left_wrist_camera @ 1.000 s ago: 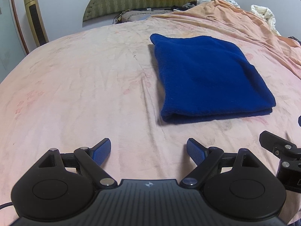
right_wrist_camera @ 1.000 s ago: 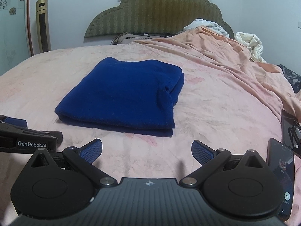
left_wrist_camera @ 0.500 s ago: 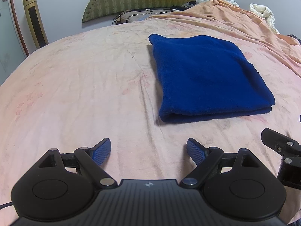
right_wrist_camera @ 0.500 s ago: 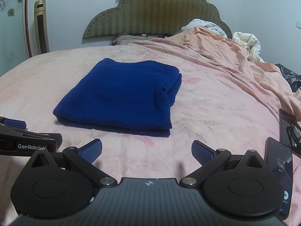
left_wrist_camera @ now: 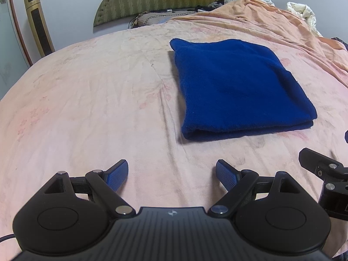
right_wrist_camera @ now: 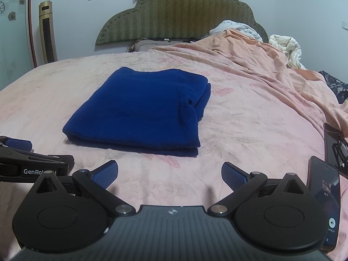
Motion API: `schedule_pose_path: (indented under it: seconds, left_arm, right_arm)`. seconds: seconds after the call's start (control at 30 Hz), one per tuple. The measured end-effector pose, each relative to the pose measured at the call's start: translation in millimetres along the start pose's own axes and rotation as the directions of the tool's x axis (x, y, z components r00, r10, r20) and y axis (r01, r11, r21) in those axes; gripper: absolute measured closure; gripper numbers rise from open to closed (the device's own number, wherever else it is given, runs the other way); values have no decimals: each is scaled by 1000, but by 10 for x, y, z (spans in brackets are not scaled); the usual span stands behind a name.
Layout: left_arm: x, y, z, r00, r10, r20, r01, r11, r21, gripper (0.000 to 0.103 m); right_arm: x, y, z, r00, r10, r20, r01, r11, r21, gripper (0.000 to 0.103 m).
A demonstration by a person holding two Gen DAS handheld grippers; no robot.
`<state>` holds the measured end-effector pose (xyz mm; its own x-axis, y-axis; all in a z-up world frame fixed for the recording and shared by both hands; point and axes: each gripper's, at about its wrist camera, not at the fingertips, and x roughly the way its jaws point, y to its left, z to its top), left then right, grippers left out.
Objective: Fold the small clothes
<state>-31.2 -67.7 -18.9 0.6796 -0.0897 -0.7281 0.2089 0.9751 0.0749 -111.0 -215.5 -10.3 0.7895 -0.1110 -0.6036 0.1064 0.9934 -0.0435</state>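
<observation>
A dark blue fleece garment (left_wrist_camera: 237, 87) lies folded into a flat rectangle on the pink bed sheet (left_wrist_camera: 87, 100); it also shows in the right wrist view (right_wrist_camera: 143, 111). My left gripper (left_wrist_camera: 171, 171) is open and empty, low over the sheet, short of the garment's near edge and to its left. My right gripper (right_wrist_camera: 169, 174) is open and empty, just short of the garment's near edge. Each gripper shows at the edge of the other's view: the right one (left_wrist_camera: 322, 174), the left one (right_wrist_camera: 28, 163).
Two phones (right_wrist_camera: 326, 198) lie on the sheet at my right. A bunched orange blanket (right_wrist_camera: 261, 65) and white bedding (right_wrist_camera: 287, 47) lie at the back right. A green headboard (right_wrist_camera: 178, 15) and pillows stand at the far end. A gold tower fan (left_wrist_camera: 39, 24) stands at the left.
Both grippers have drawn back and tilted slightly, so the garment sits a little farther off in both views. The garment has not moved and the jaws stay open.
</observation>
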Motion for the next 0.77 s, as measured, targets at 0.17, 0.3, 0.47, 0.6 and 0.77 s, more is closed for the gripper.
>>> schedule_pose_path:
  seconds: [0.17,0.3,0.47,0.6,0.77]
  left_arm:
    - [-5,3,3,1000,-3,0,3,1000,0,15]
    - [-6,17,8,1000,-6,-1,6,1000,-2,15]
    - [5,12,0,1000,-7,-6,7,1000,4,15]
    - [-24,0,0,1000,-7,17,6,1000,18,15]
    - [-83,-22,12,998,-24,56,22,999,40,15]
  right_arm:
    - [3,0,4,1000,1,-3,-1,1000,6,1]
    - [1,4,2,1000,1,-4,-1,1000,4,1]
    - [-2,17,0,1000,1,-1,-1,1000,-1,1]
    - [-3,20,-2,1000,1,-1,-1,1000,-1,1]
    - [-1,30,1,1000,1,-8,-1,1000,-10,1]
